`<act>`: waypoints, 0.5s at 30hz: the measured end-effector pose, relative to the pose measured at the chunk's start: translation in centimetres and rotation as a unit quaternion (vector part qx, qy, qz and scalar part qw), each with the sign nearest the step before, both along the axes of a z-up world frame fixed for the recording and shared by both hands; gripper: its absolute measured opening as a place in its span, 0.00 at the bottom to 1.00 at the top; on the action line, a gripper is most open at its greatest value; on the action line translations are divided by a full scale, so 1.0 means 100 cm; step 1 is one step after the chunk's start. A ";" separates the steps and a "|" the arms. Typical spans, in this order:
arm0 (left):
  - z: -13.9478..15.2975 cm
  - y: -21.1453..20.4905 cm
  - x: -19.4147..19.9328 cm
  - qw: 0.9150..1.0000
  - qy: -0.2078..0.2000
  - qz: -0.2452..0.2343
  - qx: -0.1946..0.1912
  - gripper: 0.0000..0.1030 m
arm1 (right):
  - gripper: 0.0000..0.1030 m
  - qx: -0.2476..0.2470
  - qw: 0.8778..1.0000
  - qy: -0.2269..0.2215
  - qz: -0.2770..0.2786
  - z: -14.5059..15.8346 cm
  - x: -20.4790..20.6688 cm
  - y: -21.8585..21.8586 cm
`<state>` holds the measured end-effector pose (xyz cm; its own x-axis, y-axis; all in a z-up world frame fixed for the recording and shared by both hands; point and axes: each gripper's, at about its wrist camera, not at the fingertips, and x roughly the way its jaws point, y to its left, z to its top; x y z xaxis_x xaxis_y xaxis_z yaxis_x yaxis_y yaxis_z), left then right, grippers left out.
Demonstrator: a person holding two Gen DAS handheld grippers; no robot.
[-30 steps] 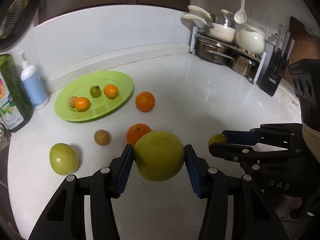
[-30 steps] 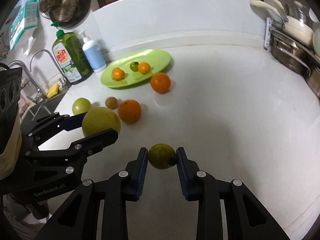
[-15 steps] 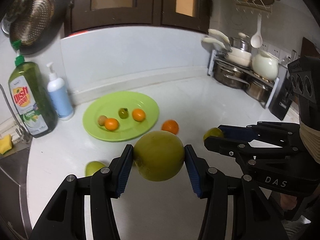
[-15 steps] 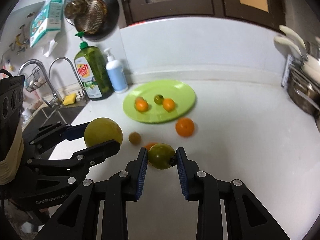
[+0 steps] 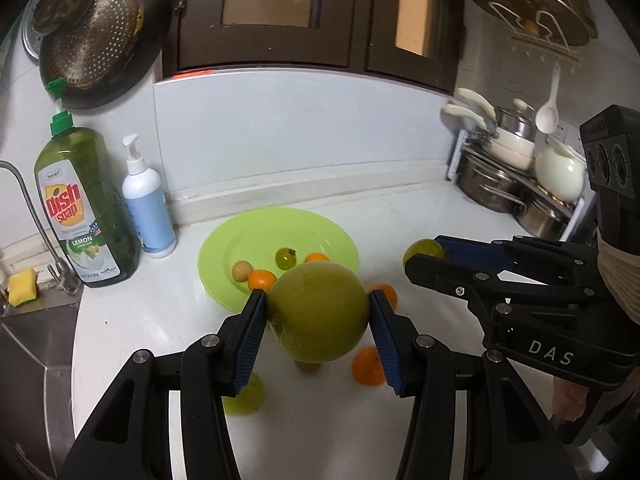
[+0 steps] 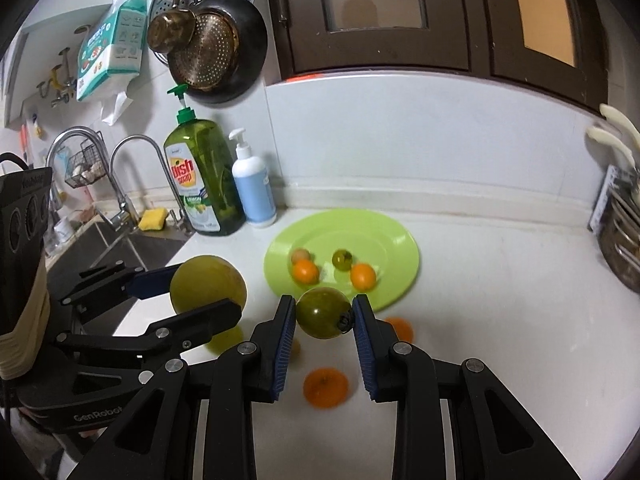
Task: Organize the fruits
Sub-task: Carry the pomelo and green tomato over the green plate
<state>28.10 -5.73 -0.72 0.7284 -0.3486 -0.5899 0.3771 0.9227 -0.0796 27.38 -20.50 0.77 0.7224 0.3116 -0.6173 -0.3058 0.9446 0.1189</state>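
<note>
My left gripper (image 5: 318,312) is shut on a large yellow-green round fruit (image 5: 319,312), held above the white counter. My right gripper (image 6: 324,314) is shut on a smaller green tomato-like fruit (image 6: 323,313), also lifted. Each gripper shows in the other's view: the right gripper (image 5: 426,254) with its small fruit (image 5: 420,250), the left gripper (image 6: 188,294) with its big fruit (image 6: 208,286). Beyond them lies a lime-green plate (image 5: 320,224) (image 6: 384,232) bearing two small oranges, a small green fruit and a small tan fruit. Two oranges (image 6: 325,386) (image 6: 398,328) and a green fruit (image 5: 244,396) lie on the counter below.
A green dish soap bottle (image 5: 84,208) and a white pump bottle (image 5: 146,204) stand left of the plate against the wall. The sink (image 6: 116,248) with taps lies further left. A rack of pots (image 5: 516,176) stands at the right. Pans hang on the wall.
Both grippers have risen with their fruits and tipped upward, so the wall, cupboards and sink have come into view. The plate and loose fruits now sit lower in both views.
</note>
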 end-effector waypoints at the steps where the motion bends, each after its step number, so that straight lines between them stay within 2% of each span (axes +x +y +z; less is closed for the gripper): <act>1: 0.001 0.001 0.004 1.000 0.001 0.002 -0.001 0.49 | 0.30 -0.001 1.000 -0.001 -0.001 0.001 0.005 0.001; 15: 0.004 0.008 0.075 1.000 0.010 0.024 0.004 0.49 | 0.30 -0.023 1.000 -0.006 0.010 0.002 0.074 0.010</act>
